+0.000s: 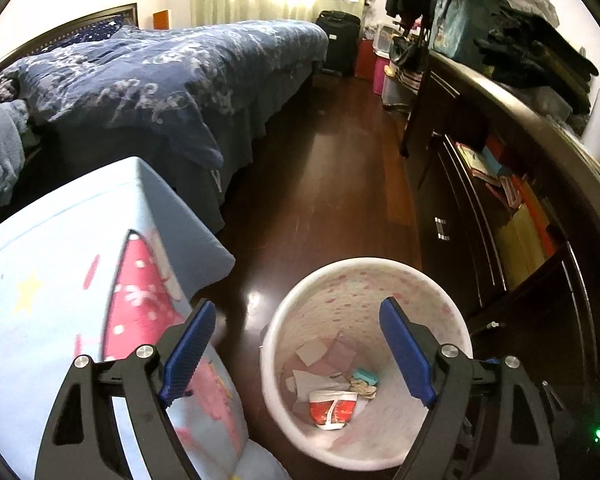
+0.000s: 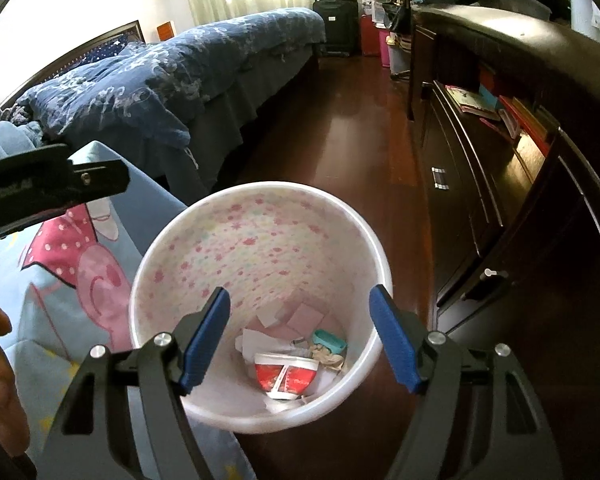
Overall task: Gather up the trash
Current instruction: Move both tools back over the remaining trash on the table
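Note:
A white trash bin with pink flower dots [image 1: 364,276] [image 2: 260,208] stands on the dark wood floor. Inside lie a crushed red and white cup [image 1: 334,407] [image 2: 286,376], white and pink paper scraps [image 2: 304,316] and a teal lid [image 1: 366,376] [image 2: 330,340]. My left gripper [image 1: 296,352] is open and empty above the bin's left side. My right gripper [image 2: 300,332] is open and empty directly over the bin's mouth. The left gripper's black body [image 2: 48,188] shows at the left of the right wrist view.
A light blue cartoon-print cloth [image 1: 60,280] [image 2: 72,280] covers a surface left of the bin. A bed with a navy quilt [image 1: 160,76] stands beyond. A dark wood dresser [image 1: 500,220] [image 2: 500,160] with an open shelf runs along the right. A black suitcase [image 1: 338,42] stands far back.

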Demonstrator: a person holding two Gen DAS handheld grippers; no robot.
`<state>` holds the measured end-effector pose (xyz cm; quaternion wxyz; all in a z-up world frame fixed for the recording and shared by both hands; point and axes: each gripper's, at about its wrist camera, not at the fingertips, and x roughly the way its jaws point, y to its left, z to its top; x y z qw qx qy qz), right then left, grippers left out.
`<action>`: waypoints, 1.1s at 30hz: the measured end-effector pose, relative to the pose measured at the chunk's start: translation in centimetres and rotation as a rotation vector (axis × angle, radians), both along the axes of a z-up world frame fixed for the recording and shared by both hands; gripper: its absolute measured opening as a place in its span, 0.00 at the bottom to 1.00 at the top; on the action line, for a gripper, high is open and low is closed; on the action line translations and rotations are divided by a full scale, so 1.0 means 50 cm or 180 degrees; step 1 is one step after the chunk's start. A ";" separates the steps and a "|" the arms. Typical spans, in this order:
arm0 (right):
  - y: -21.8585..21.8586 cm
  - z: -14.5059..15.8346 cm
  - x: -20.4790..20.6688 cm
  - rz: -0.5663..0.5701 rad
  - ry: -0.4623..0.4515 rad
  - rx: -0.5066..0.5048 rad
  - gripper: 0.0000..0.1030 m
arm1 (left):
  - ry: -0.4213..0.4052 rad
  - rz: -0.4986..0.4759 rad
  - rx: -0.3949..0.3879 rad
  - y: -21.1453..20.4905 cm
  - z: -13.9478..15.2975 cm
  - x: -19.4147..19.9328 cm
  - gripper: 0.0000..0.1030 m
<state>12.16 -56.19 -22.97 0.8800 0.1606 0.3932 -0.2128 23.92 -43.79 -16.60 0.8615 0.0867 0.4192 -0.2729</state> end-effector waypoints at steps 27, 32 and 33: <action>0.507 0.169 0.081 0.1732 -0.0170 -0.0439 0.84 | -0.0376 0.1690 -0.0005 0.634 0.076 -0.008 0.93; 0.580 0.167 0.086 0.2015 -0.0145 -0.0410 0.84 | -0.0168 0.2236 -0.0078 0.739 0.048 0.002 0.93; 0.593 0.167 0.086 0.2058 -0.0141 -0.0420 0.84 | -0.0106 0.2334 -0.0089 0.758 0.038 0.002 0.94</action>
